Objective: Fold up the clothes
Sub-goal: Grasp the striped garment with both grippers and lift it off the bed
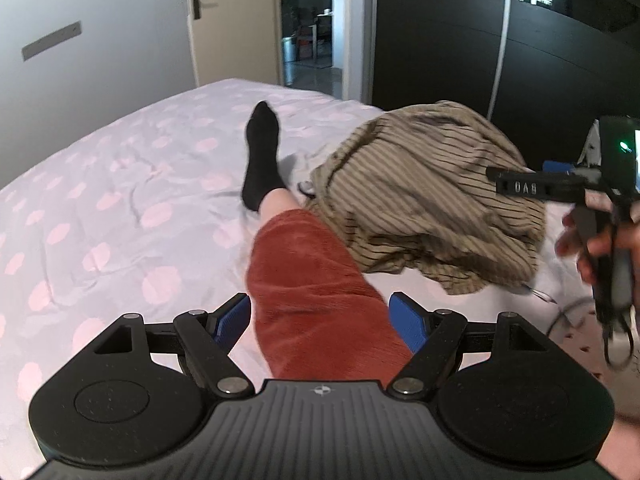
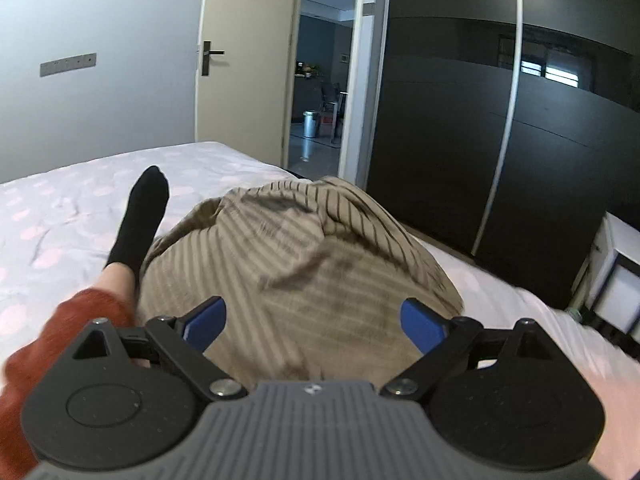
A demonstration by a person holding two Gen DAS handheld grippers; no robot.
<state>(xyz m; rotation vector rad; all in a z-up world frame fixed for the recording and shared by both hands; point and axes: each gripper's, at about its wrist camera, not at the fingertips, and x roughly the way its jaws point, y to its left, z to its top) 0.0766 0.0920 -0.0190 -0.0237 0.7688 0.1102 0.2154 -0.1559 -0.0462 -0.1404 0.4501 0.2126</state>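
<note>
A crumpled beige garment with thin dark stripes [image 1: 424, 196] lies heaped on the bed, right of a person's outstretched leg. In the right wrist view the same garment [image 2: 304, 272] fills the middle, just ahead of my right gripper [image 2: 314, 322], which is open with nothing between its blue pads. My left gripper [image 1: 320, 320] is open too, hovering over the leg in rust-red trousers [image 1: 316, 292]. The right gripper, held in a hand, shows side-on at the right edge of the left wrist view [image 1: 560, 180].
The bed has a pale sheet with pink dots [image 1: 120, 200]. The leg ends in a black sock [image 1: 260, 156]. A dark wardrobe [image 2: 520, 140] stands beyond the bed, an open doorway [image 2: 324, 92] beside it, a white bedside unit [image 2: 616, 276] at right.
</note>
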